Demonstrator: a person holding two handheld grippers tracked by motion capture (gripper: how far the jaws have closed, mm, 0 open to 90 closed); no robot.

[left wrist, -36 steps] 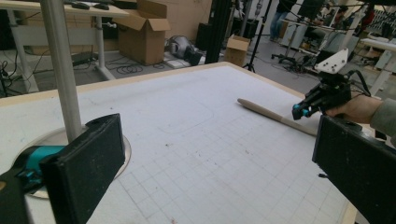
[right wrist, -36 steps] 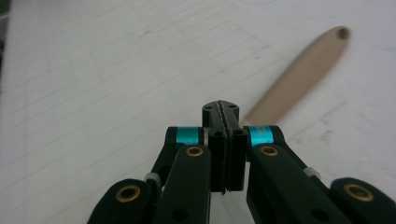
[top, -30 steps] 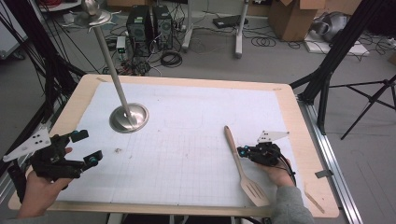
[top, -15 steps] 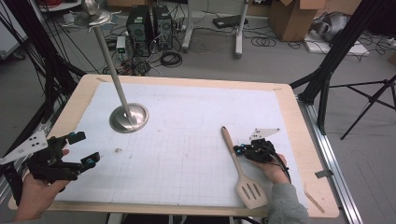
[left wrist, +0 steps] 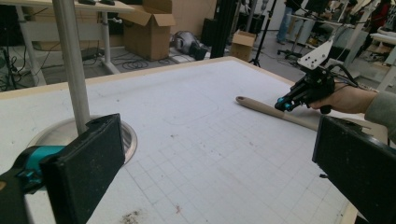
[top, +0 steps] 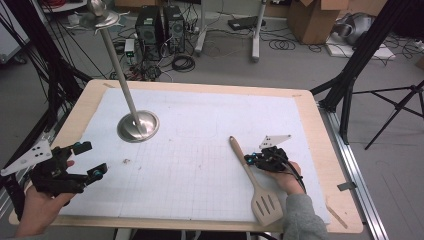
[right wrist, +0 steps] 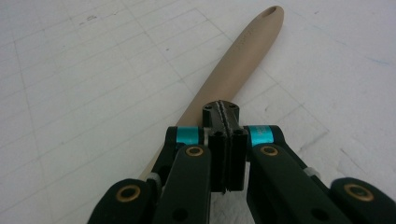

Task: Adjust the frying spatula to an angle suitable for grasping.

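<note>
Presently, the right gripper [right wrist: 225, 112] is seen with jaws shut and empty, tips pressed against the wooden spatula [top: 252, 180] handle lying flat beneath them, apparently to nudge it, while the left gripper [top: 86, 159] is held open, well apart.

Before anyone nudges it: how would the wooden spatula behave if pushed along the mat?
The wooden spatula looks stiff and probably light. Lying flat, with a wide slotted blade, it would likely slide or pivot, not roll. The shut right gripper touches its handle.
</note>
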